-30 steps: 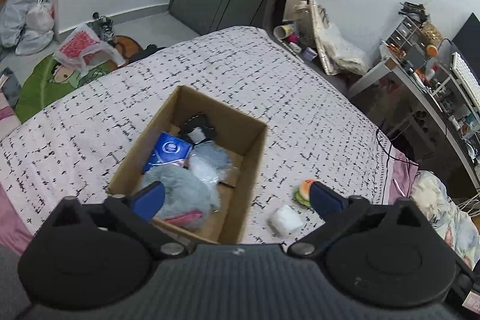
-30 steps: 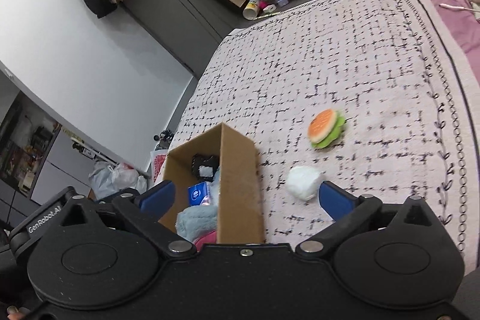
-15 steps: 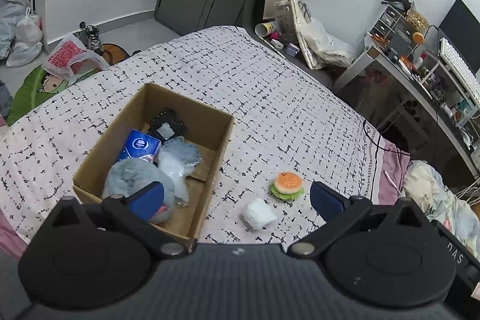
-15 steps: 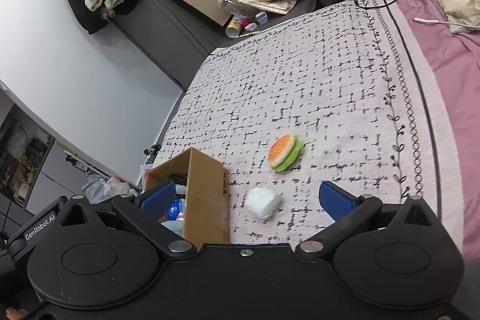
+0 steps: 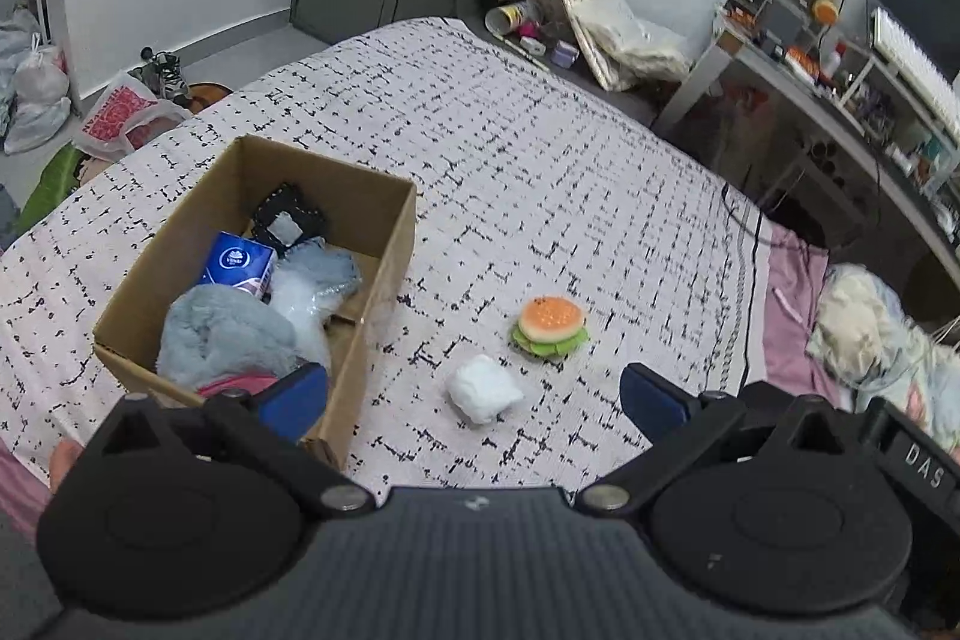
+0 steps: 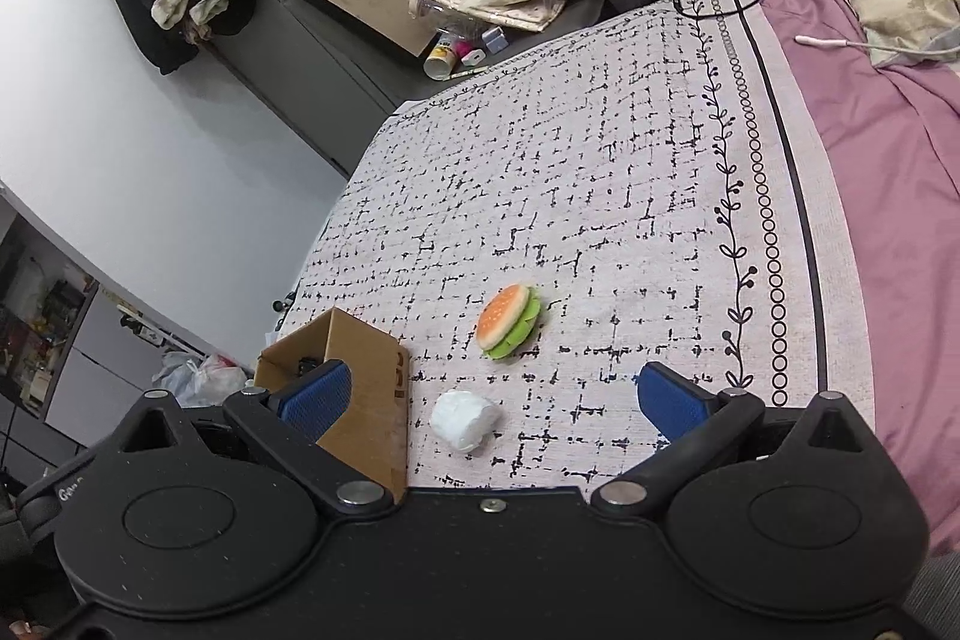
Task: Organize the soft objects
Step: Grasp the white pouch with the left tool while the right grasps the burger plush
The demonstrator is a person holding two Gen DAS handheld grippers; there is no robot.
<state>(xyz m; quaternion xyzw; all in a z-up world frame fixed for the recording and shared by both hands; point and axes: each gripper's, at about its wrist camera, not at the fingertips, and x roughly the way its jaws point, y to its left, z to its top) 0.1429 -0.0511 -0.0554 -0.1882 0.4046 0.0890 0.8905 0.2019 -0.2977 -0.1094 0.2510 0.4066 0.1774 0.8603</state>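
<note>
An open cardboard box [image 5: 384, 250] [image 6: 366, 394] stands on the patterned bed cover and holds a grey-blue plush [image 5: 222, 334], a blue tissue pack [image 5: 237, 265], a clear bag and a dark item. To its right on the cover lie a white soft wad [image 5: 483, 388] [image 6: 462, 418] and a plush burger [image 5: 549, 325] [image 6: 509, 321]. My left gripper [image 5: 474, 397] hangs open above the wad, nothing between its blue pads. My right gripper [image 6: 492, 397] is open too, with the wad between its fingertips' line and the burger just beyond.
The bed cover [image 5: 540, 172] stretches far ahead. A pink sheet [image 6: 900, 232] and crumpled bedding [image 5: 870, 340] lie at the right. A cluttered desk [image 5: 840, 70] stands beyond the bed's right edge. Bags [image 5: 36, 94] sit on the floor at the left.
Both grippers have shifted right, away from the box. The wad and burger now sit nearer the middle of each view. Both grippers stay open.
</note>
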